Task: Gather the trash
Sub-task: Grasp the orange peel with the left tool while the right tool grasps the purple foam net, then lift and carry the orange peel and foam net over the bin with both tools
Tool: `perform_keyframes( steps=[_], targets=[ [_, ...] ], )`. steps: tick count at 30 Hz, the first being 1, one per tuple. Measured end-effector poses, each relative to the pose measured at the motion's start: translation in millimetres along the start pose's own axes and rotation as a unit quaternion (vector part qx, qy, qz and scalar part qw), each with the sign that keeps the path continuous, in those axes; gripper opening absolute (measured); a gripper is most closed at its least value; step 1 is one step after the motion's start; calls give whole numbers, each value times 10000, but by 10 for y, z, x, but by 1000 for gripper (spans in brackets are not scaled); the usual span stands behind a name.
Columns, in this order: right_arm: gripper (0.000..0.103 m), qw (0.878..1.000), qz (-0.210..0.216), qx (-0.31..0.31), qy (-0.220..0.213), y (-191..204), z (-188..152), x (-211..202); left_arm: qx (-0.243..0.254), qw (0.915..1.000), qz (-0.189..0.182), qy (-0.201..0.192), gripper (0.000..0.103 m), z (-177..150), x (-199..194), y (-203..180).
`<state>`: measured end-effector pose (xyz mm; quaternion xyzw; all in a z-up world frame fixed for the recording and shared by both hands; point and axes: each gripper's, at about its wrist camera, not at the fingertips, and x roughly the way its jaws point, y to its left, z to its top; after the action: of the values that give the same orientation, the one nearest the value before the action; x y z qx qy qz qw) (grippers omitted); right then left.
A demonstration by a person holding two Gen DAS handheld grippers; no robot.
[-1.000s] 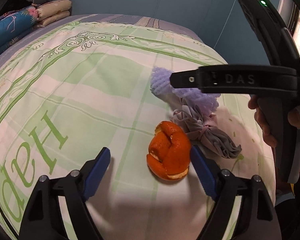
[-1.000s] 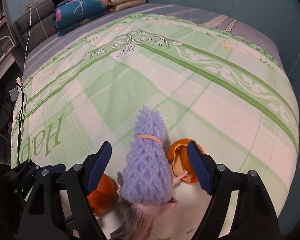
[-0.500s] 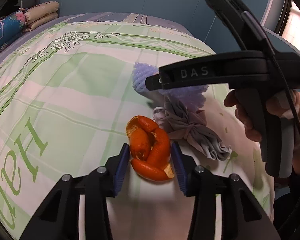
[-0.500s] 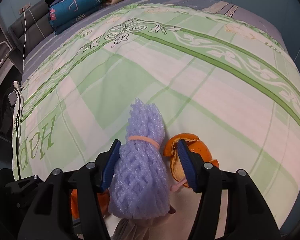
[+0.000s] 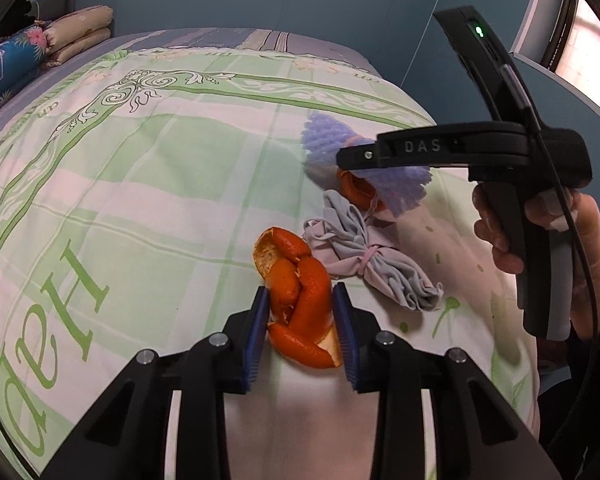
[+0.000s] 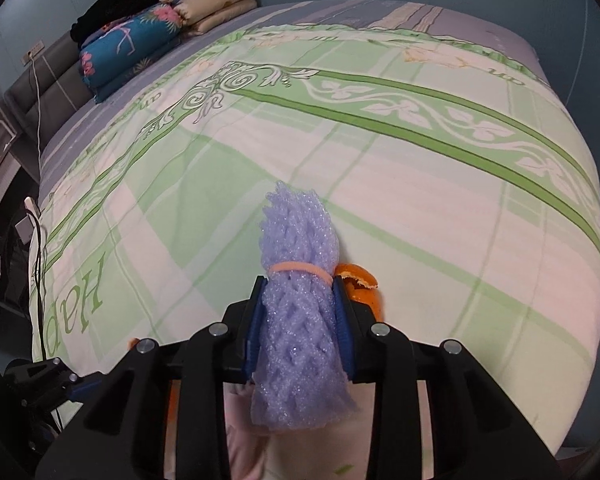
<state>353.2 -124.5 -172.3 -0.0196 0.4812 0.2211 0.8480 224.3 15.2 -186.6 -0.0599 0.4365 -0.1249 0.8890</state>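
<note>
Left wrist view: left gripper (image 5: 300,320), jaws just closing, pinches orange peel (image 5: 296,292) at lower centre, long axis running up-frame; right gripper (image 6: 299,320) likewise clamps purple foam net (image 6: 298,320).

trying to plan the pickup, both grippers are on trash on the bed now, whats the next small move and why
Probably lift both straight up off the bedspread. The left gripper, whose jaws have just been closing, has its pads against the orange peel; the right gripper, also just closing, squeezes the purple foam net. Both pieces look gripped, and a gray cloth bundle and a second peel lie close by, so rising avoids dragging them.
</note>
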Motion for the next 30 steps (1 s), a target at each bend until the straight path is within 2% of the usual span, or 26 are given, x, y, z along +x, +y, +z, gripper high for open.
perform_keyframes(
  steps=[7, 13, 21, 27, 30],
  targets=[
    [29, 9985, -321, 245, -377, -328, -45, -336, 52, 9998, -40, -180, 31, 46, -190, -60],
    [29, 9944, -305, 473, -896, -515, -108, -824, 120, 9988, 16, -483, 31, 112, -437, -101],
    [29, 9868, -129, 461, -1547, -462, -291, -1531, 197, 9948, 107, -996, 31, 271, -837, -228],
    [29, 9781, -78, 387, -2044, -388, -550, -2101, 407, 9894, 218, -1377, 31, 397, -1151, -512],
    [29, 9730, -71, 410, -2272, -395, -694, -2387, 500, 9872, 126, -1512, 31, 453, -1298, -702]
  ],
)
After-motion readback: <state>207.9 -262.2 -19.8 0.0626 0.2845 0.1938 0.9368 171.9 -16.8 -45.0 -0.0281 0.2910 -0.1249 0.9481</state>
